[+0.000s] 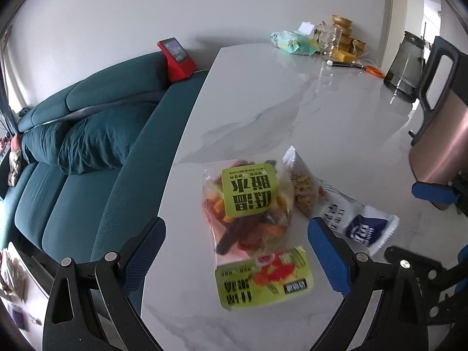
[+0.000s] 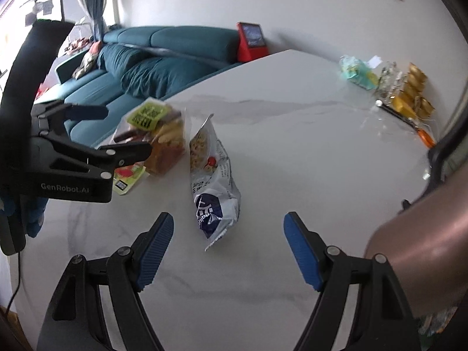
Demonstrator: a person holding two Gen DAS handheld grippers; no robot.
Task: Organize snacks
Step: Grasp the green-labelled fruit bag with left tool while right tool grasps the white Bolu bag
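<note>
A clear snack bag with green labels lies on the white marble table, between the jaws of my left gripper, which is open and just above it. A white and blue snack bag lies beside it to the right. In the right wrist view the white and blue bag lies ahead of my right gripper, which is open and empty. The green-label bag sits further left, under the left gripper.
A copper-coloured kettle stands at the right, close to the right gripper; it also shows in the right wrist view. A dark glass jug, golden tins and a teal packet sit at the far end. A teal sofa borders the table's left edge.
</note>
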